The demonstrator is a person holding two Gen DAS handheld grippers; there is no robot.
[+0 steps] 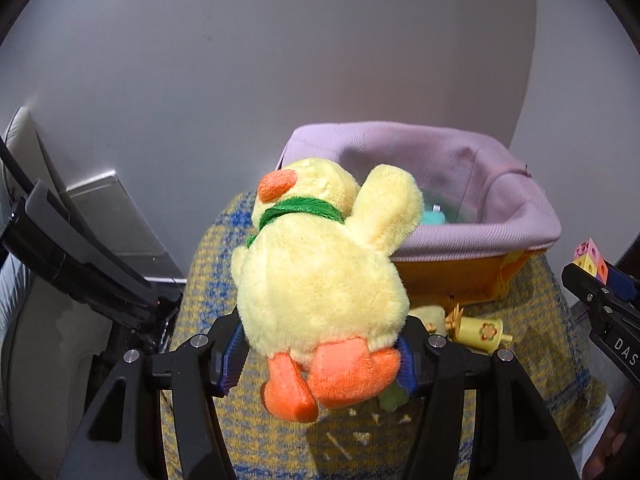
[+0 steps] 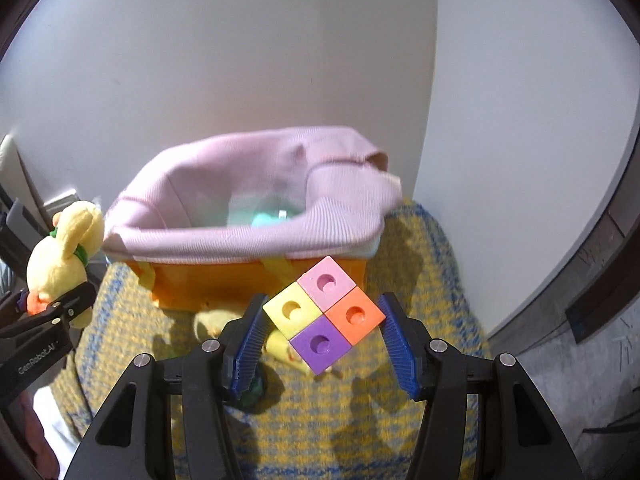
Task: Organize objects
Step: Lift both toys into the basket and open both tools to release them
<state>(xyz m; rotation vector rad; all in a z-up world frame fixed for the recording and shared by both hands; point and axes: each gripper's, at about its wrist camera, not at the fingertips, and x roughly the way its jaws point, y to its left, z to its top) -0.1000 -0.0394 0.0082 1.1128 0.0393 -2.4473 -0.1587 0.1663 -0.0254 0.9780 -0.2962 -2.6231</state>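
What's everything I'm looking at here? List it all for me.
Duck: one, yellow plush, orange feet, green scarf; in the left claw.
Blocks: four joined, pink, yellow, orange, purple; in the right claw.
Basket: one, orange with pink lining; on the rug, by the wall.
Teal thing: one; inside the basket, too hidden to name.
Bell toy: one, yellow; on the rug before the basket.
Rug: one, yellow and blue; under everything.
Left claw: black, blue pads, shut on the duck.
Right claw: black, blue pads, shut on the blocks.

Yellow-blue woven surface [image 2: 360, 432] bearing orange basket [image 2: 224, 284], yellow bell toy [image 1: 482, 330].
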